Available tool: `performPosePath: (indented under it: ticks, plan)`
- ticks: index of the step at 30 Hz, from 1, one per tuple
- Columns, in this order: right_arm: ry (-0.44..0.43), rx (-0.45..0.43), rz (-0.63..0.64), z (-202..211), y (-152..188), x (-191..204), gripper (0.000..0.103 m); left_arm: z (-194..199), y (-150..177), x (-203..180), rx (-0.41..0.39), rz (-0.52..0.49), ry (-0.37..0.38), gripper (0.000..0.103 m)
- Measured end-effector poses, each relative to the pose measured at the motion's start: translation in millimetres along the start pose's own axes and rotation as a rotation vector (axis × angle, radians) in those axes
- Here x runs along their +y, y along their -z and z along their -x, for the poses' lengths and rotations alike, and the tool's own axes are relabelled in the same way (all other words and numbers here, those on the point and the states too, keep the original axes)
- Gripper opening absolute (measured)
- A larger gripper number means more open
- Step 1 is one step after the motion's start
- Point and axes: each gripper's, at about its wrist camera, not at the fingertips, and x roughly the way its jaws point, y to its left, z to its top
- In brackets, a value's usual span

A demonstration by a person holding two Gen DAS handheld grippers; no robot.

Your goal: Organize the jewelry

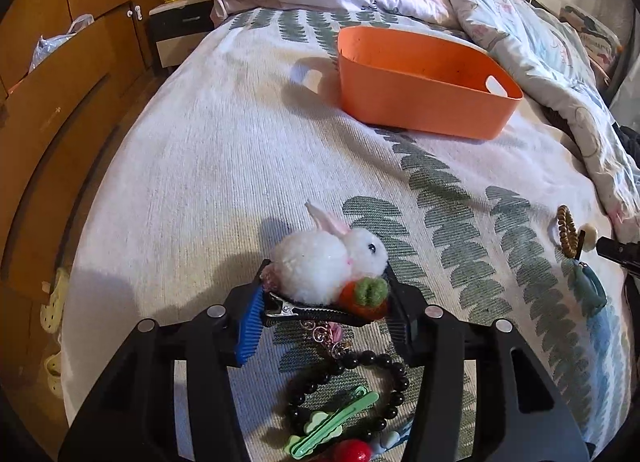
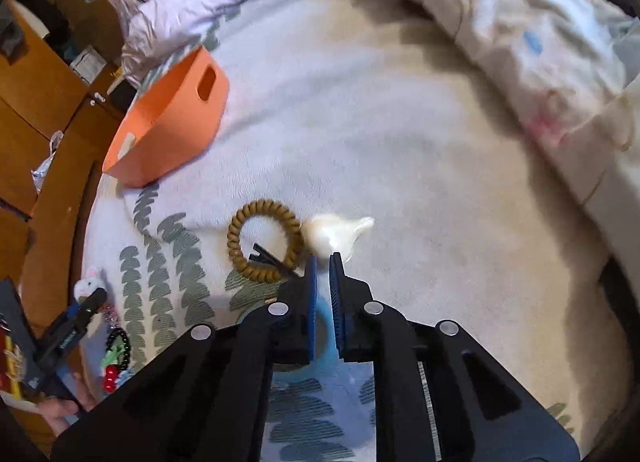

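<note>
Left gripper (image 1: 326, 302) clamps the rabbit hair clip (image 1: 328, 274) low in frame, orange bin (image 1: 420, 102) upper centre, right gripper (image 2: 323, 262) nearly closed and empty; that fluffy clip might slip sideways.

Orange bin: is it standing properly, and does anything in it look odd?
The orange bin stands upright on the bed, undamaged, and what shows of its inside holds no jewelry. The left gripper holds the rabbit hair clip. Nothing looks odd.
</note>
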Motion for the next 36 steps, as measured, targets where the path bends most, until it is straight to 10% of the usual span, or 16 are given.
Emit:
performPosePath:
  ticks: [3,5,7,15,22,36]
  plan:
    - [0.051,-0.006,-0.02,0,-4,1,0.028,-1,0,0,0.0,-0.004,-0.001,0.052]
    - [0.055,-0.023,-0.045,1,-4,-1,0.082,-2,0,0,0.002,-0.005,0.004,0.052]
    - [0.067,-0.059,-0.044,5,-3,-3,0.09,-2,0,-1,0.004,-0.007,0.008,0.052]
    - [0.059,-0.016,-0.058,-8,-7,-5,0.085,-6,3,-4,0.013,-0.012,0.01,0.052]
    - [0.061,0.037,-0.036,-33,-5,7,0.052,-7,3,-1,0.011,-0.007,0.007,0.052]
    - [0.045,-0.03,-0.044,-32,-10,4,0.036,-5,3,-1,0.006,-0.006,0.016,0.052]
